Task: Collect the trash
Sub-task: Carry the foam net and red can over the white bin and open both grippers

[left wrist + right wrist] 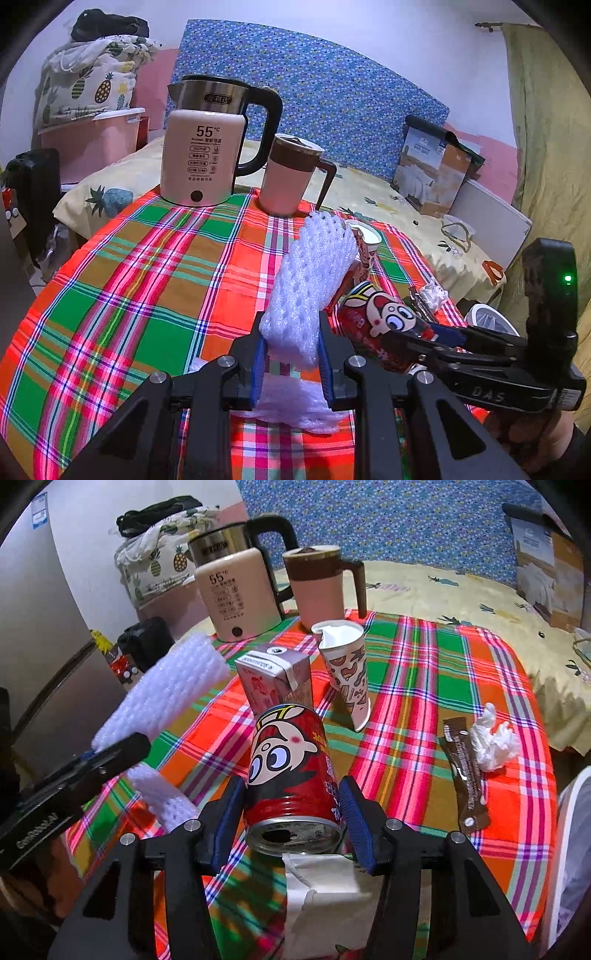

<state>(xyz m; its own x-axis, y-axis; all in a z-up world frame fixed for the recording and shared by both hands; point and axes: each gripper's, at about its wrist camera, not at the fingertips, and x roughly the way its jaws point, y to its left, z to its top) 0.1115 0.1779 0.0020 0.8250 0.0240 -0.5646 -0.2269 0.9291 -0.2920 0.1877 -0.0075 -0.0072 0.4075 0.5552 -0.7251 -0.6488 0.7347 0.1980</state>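
Trash mostly still on plaid tablecloth (424, 701). Left gripper (291, 354) clenched on white foam fruit net (310, 280), lifted. Right gripper (291, 812) straddles red cartoon-print drink can (288, 768) lying on cloth, pads close alongside, grip not confirmed. Left to collect: grey milk carton (275, 679), patterned paper cup (347, 672), brown sachet (467, 771), crumpled white tissue (493, 742).

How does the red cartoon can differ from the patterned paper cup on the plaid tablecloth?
The red cartoon can is metal, with a small opening in its end; the patterned paper cup is paper, with its mouth wide open. The can lies tilted between the right gripper pads, while the cup stands free, leaning, its rim crumpled. Both are drink containers on the tablecloth.
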